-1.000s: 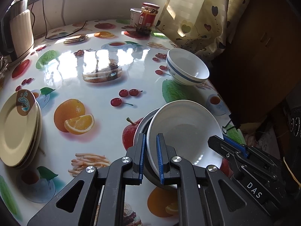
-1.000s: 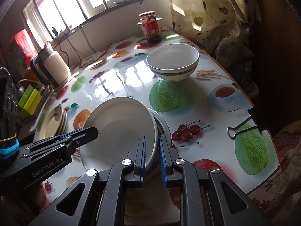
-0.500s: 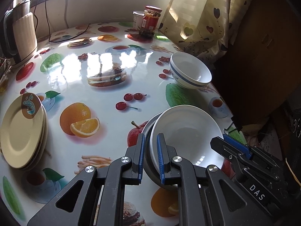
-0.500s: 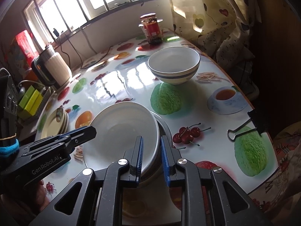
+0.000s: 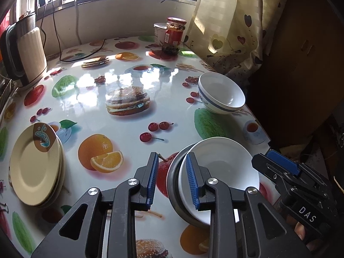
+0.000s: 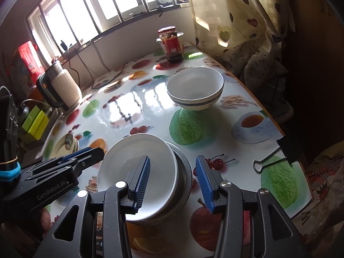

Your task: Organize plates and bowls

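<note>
Left wrist view has my left gripper spread open, one finger over the near rim of the white bowl, the other over bare table. That bowl sits nested, a bit tilted, in a metal bowl at the table's near edge. My right gripper is open too, straddling the far side of both rims. If I'm settling the nest, I'd nudge the white one level and keep both fingers clear of the rims before backing off, since it's close to the edge. Blue-striped bowl sits well apart toward the curtain; that's probably next. The plates are stacked off left.
</note>
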`<action>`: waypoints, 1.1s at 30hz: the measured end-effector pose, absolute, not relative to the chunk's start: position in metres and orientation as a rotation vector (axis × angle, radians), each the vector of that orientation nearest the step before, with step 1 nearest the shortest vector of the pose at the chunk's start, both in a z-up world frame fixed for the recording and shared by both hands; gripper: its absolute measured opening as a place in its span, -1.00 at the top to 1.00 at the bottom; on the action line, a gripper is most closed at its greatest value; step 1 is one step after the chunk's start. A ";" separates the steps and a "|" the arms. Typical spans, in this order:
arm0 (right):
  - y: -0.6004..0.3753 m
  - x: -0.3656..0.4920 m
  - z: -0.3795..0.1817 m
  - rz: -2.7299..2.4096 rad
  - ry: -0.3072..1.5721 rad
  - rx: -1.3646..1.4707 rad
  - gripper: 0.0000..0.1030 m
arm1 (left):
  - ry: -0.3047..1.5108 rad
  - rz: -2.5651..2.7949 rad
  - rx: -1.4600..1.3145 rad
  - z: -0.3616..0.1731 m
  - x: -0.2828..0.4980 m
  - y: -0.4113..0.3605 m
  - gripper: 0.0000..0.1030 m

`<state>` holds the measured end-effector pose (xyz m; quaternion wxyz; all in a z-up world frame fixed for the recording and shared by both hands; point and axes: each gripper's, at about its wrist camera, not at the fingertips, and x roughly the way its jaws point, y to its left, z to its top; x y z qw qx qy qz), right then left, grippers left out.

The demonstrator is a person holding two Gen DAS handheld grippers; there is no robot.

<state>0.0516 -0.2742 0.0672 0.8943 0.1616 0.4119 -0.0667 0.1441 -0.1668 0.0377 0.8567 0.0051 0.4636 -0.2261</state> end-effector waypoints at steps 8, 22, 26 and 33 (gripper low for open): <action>-0.289 0.063 0.074 -0.168 0.841 0.329 0.01 | 0.959 -0.501 0.031 0.043 0.163 -0.179 0.43; -0.336 0.100 0.081 -0.250 0.823 0.320 -0.04 | 0.949 -0.526 0.037 0.051 0.220 -0.204 0.33; -0.350 0.110 0.079 -0.267 0.831 0.324 -0.04 | 0.930 -0.524 0.068 0.052 0.233 -0.215 0.33; -0.368 0.131 0.067 -0.269 0.859 0.349 -0.04 | 0.975 -0.559 0.100 0.038 0.258 -0.240 0.33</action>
